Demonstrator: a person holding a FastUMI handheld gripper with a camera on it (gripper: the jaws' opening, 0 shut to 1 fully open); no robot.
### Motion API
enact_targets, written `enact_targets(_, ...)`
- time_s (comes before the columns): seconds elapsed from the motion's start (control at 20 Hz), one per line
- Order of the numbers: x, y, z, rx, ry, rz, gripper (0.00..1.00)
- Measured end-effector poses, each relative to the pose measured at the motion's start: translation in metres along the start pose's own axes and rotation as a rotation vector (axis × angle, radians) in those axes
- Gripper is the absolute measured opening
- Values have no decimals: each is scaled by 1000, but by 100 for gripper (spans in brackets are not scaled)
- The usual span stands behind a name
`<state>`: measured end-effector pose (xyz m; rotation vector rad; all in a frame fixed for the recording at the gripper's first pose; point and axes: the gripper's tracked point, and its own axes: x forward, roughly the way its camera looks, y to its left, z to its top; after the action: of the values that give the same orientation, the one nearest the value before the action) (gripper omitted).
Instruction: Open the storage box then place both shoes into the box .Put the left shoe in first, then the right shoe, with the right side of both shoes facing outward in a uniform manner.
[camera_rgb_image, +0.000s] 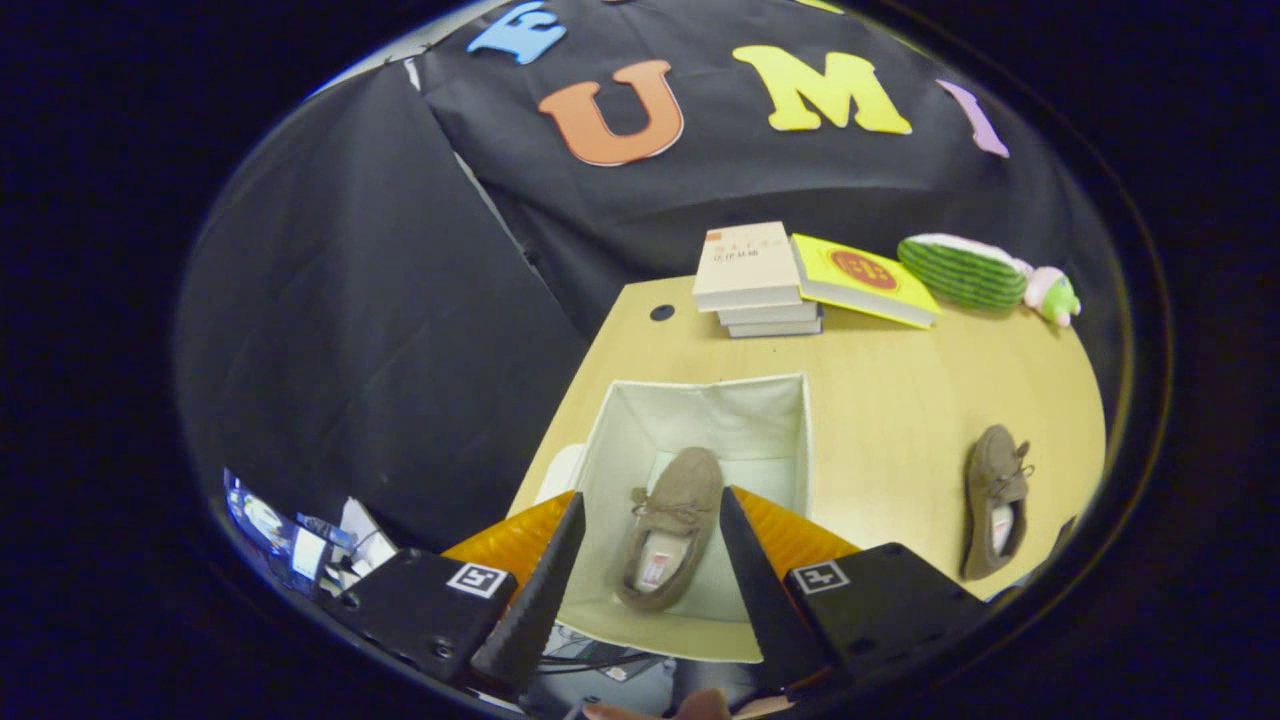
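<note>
- Above the open storage box (700, 420), the gripper (650, 520) is held spread apart, gripping nothing, angled down.
- The box's near wall is partly hidden by the fingers (545, 575).
- One shoe (668, 530) lies inside the box, seen between the fingers; the second shoe (995, 500) rests on the worktop (900, 400) at 3 o'clock, well apart.

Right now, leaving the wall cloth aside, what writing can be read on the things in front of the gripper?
Nothing reads clearly.
Beige book atop the stack: cover print, too blurred.
Yellow book: round red emblem, too small.
Shoe in the storage box: insole tag, blurred.
Shoe on the table: insole tag, blurred.
Gripper, open above the storage box: square markers, patterns, no words.
</note>
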<state>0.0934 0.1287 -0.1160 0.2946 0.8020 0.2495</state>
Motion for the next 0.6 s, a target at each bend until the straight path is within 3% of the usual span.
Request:
enact_targets(0.2, -42, -47, 6, -37, -21, -69, 91)
enact_targets(0.6, -114, -213, 2, -62, -30, -279, 93)
